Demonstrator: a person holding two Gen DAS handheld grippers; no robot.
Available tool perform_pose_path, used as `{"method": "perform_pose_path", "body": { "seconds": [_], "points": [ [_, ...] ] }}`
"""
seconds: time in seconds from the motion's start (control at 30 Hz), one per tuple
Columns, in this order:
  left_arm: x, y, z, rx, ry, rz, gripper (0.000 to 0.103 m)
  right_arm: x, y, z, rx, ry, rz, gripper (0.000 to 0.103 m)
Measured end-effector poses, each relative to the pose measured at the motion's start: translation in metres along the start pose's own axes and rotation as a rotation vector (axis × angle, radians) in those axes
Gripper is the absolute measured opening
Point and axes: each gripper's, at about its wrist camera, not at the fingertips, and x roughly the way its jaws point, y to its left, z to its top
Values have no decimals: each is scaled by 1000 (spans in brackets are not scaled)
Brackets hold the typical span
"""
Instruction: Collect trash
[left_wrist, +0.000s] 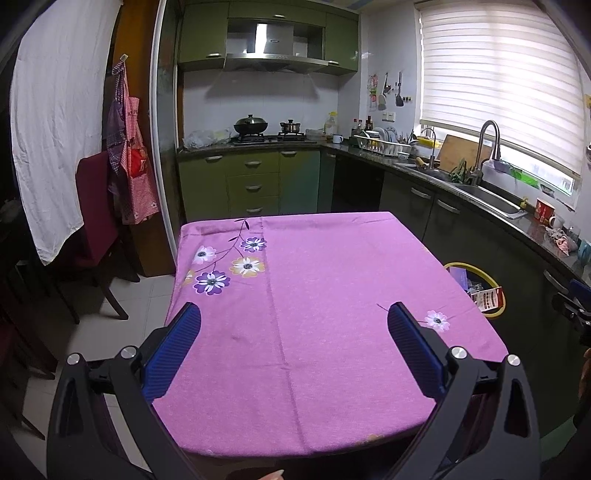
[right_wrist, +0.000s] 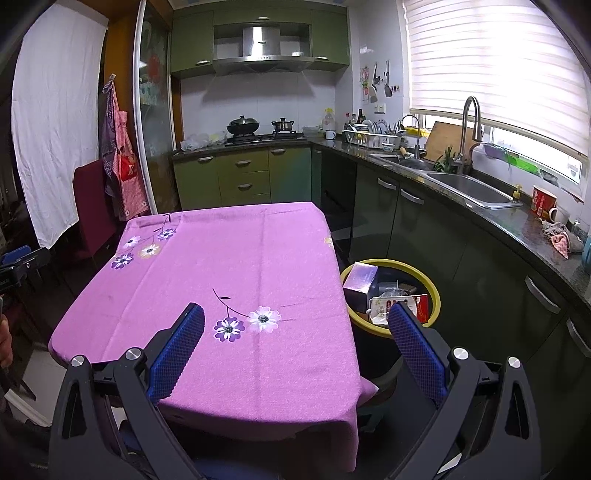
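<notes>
Right wrist view: both grippers, right gripper (right_wrist: 295, 332) and left gripper (left_wrist: 293, 332), gape wide, empty; yellow-rimmed bin (right_wrist: 436, 291) at three o'clock holds upright purple box (right_wrist: 360, 280), labels illegible.

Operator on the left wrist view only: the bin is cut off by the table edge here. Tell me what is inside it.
Observer: The right wrist view shows the yellow-rimmed bin nearly whole, holding a purple box and a red and white packet.
Operator: Report my right claw.
Observer: The right claw is open and holds nothing, its right finger over the bin's near rim.
Operator: Check the tablecloth near that corner.
Observer: The tablecloth carries only its printed flowers; no trash shows on it.
</notes>
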Motion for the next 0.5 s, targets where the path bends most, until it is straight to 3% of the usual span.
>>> {"method": "perform_pose_path", "body": {
  "seconds": [0.5],
  "points": [
    [-3, 0, 1, 4, -12, -20, 96, 2, -1, 0, 1, 2, 4, 98]
  ]
}}
